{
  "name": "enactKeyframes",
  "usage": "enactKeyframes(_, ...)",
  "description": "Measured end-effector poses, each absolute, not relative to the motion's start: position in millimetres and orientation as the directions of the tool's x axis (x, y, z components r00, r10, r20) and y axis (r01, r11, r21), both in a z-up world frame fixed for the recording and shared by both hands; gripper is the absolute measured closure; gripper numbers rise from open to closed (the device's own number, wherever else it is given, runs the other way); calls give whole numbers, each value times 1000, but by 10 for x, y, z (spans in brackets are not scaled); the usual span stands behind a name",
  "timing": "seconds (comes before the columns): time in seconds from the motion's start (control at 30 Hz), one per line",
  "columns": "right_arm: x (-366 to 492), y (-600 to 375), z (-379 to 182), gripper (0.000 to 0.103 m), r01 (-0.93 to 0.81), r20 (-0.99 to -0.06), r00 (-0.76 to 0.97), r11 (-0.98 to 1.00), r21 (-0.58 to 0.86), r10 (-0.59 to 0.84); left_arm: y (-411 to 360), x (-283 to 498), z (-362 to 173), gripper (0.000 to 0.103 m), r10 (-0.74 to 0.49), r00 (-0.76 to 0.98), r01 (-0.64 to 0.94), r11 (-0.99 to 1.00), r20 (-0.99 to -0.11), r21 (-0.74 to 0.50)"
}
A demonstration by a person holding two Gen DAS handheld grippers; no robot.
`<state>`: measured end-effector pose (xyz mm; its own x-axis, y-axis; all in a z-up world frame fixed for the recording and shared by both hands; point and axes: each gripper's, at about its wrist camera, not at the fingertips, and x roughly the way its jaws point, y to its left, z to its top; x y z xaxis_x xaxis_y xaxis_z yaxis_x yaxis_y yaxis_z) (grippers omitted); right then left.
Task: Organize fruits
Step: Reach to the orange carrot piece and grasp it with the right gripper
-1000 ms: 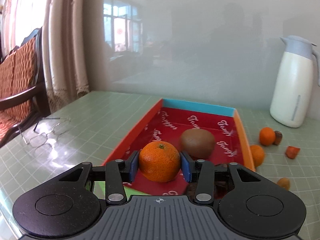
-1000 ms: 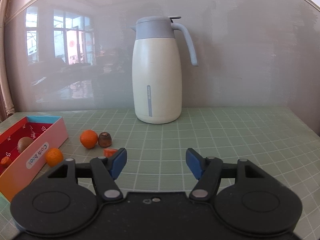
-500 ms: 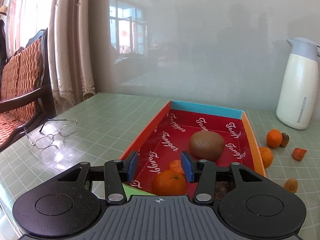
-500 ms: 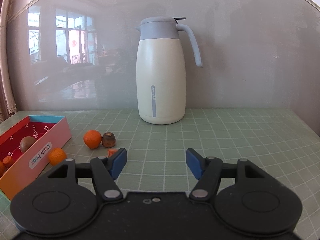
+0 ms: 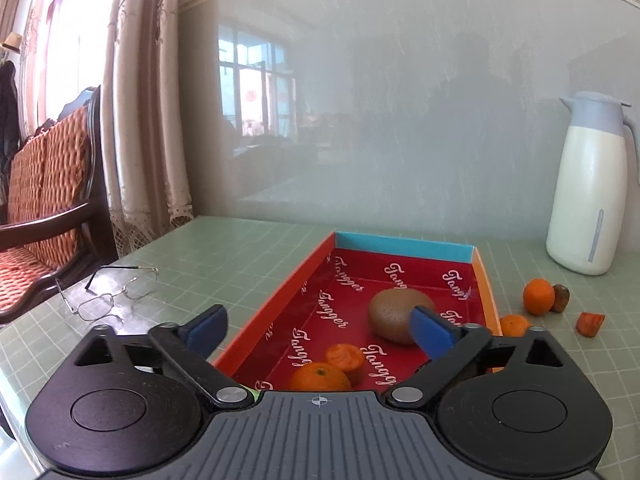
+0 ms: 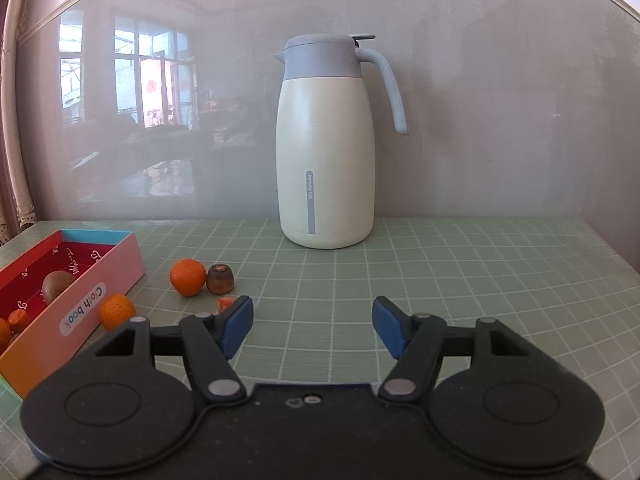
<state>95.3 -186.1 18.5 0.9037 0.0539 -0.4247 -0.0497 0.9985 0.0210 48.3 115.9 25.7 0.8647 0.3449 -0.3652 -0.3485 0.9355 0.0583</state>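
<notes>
A long shallow box [image 5: 404,245], red-lined with script lettering, blue at its far wall and orange along its sides, is laid lengthwise on the table; a brown kiwi [image 5: 394,314] is seen resting in its middle, toward the right wall; a whole mandarin [image 5: 318,378] is lodged at the near end, with an orange fruit piece [image 5: 345,359] touching it just beyond. Outside the box, a small mandarin [image 5: 513,325] is set against the right wall; farther right, a larger mandarin [image 5: 539,296] is touched by a brown fruit [image 5: 561,298]; an orange chunk [image 5: 589,323] lies near them.
</notes>
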Motion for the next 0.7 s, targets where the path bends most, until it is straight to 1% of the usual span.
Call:
enactKeyframes(0.1,947,-1847,182,37,-54,-427,903,998,19,57,1154,473,264,0,350,868,-351,934,-354,62)
enactKeyframes(0.3,964,-1764,166,37,-73,-430,900,997,17,73,1166,469,259,0,354,865,-354,933,-357,68)
enactKeyframes(0.43,1004,-1652,140,37,-101,-429,899,995,-10,87,1208,442,262,0,355,861,-361,931,-365,55)
enactKeyframes(0.7,1231,-1404,83,38,-143,-433,894,989,-34,114,1346,376,260,0,383,850,-392,919,-362,52)
